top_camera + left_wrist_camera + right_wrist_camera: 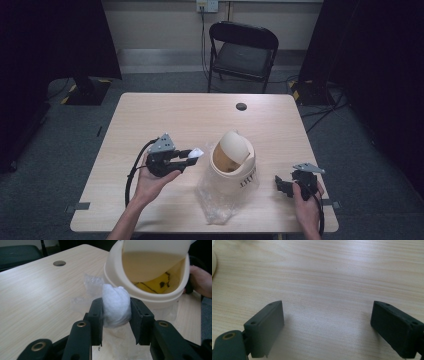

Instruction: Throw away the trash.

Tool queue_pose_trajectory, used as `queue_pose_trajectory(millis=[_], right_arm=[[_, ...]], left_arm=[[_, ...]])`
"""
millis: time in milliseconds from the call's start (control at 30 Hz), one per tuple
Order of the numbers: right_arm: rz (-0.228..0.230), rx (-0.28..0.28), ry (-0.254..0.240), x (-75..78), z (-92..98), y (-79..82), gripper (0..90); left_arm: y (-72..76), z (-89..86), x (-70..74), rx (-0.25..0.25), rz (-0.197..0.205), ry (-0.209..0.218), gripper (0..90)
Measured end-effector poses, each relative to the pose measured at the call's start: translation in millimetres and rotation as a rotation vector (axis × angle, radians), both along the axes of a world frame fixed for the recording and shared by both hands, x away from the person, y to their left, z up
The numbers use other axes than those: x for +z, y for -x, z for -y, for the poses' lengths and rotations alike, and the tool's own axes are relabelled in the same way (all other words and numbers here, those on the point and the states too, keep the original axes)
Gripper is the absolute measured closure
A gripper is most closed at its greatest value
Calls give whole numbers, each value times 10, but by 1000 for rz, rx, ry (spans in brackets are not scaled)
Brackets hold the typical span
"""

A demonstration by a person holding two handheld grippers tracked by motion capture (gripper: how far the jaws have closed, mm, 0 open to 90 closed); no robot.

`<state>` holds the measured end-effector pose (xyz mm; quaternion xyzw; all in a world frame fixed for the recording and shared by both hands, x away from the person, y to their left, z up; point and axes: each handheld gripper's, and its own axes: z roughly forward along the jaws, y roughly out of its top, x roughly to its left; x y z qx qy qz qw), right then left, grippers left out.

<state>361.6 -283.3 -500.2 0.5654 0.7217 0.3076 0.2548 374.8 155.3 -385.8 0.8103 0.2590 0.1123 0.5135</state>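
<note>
left gripper [116, 315] clamps a crumpled white paper wad [116, 305] just short of the cream plastic swing-lid bin [233, 162], mid-table toward the near edge, lid tipped open, looks ready for a drop. right gripper [286, 185] rests near the table's right corner, jaws wide apart, empty.

High view sits above the near edge, looking forward and down over the whole pale wooden table [165, 115]. Left gripper view is right up close to the cream plastic swing-lid bin [150, 293], also mid-table from above [235, 167]. Right gripper view stares down at bare tabletop, super close.
</note>
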Motion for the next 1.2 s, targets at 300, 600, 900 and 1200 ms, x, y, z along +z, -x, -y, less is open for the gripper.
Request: queue_pose_trajectory(millis=[300, 600, 900, 1200], right_arm=[[0, 0, 0, 0, 0, 0, 106], [0, 0, 0, 0, 0, 0, 107], [0, 0, 0, 0, 0, 0, 107], [0, 0, 0, 0, 0, 0, 107]], left_arm=[[36, 182, 111, -38, 16, 11, 650], [70, 334, 190, -57, 30, 15, 650], [76, 540, 186, -98, 29, -28, 650], [-9, 650, 124, -101, -12, -55, 648]])
